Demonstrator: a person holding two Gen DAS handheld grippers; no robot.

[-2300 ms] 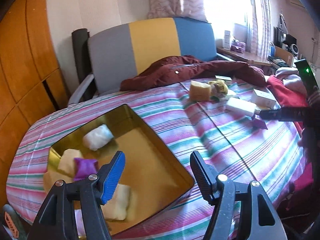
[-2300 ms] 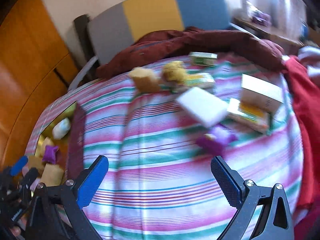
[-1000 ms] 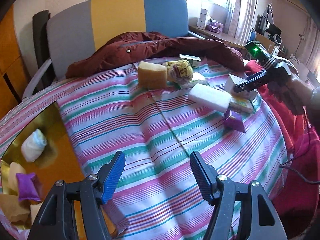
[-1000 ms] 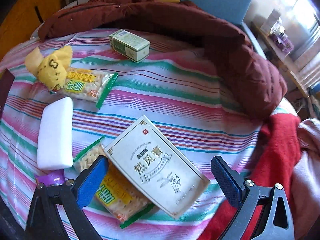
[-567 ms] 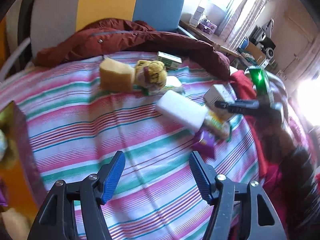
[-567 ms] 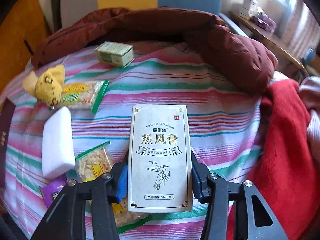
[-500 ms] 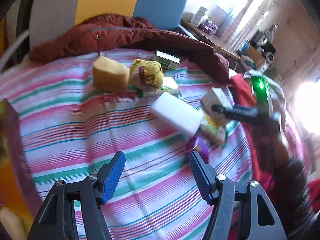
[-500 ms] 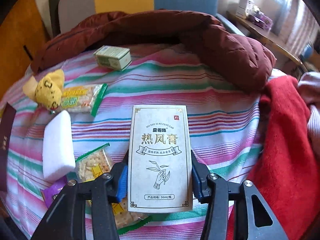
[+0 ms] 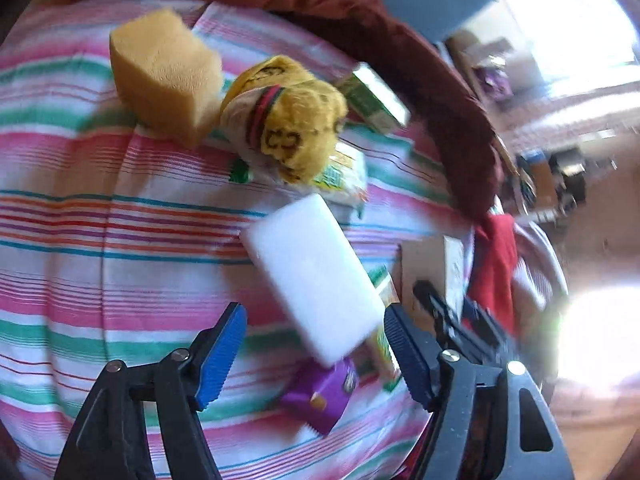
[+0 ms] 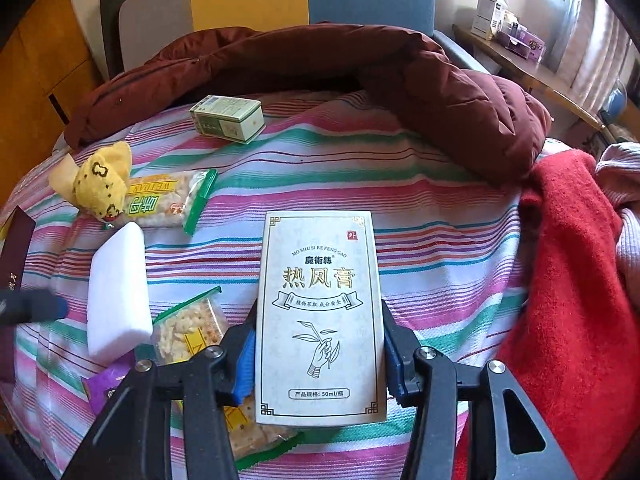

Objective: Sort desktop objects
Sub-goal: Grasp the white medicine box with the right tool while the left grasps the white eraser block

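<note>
My right gripper (image 10: 318, 364) is shut on a white ointment box (image 10: 320, 312) and holds it above the striped cloth (image 10: 420, 216). My left gripper (image 9: 316, 352) is open just over the near end of a white sponge block (image 9: 316, 276), with a purple packet (image 9: 324, 396) below it. The white block (image 10: 118, 284) also shows left of the box in the right wrist view. Beyond lie a yellow sponge (image 9: 164, 72), a yellow plush toy (image 9: 288, 132) and a green box (image 9: 376, 104).
Cracker packets (image 10: 164, 200) (image 10: 188, 328) lie on the cloth, one under the held box. A maroon jacket (image 10: 360, 76) runs along the far edge. Red cloth (image 10: 568, 300) lies at the right. The right gripper's arm (image 9: 460, 328) is close beside my left gripper.
The right gripper closed on the white ointment box and lifted it. The left gripper left the gold tray and swung right, up close over the white block.
</note>
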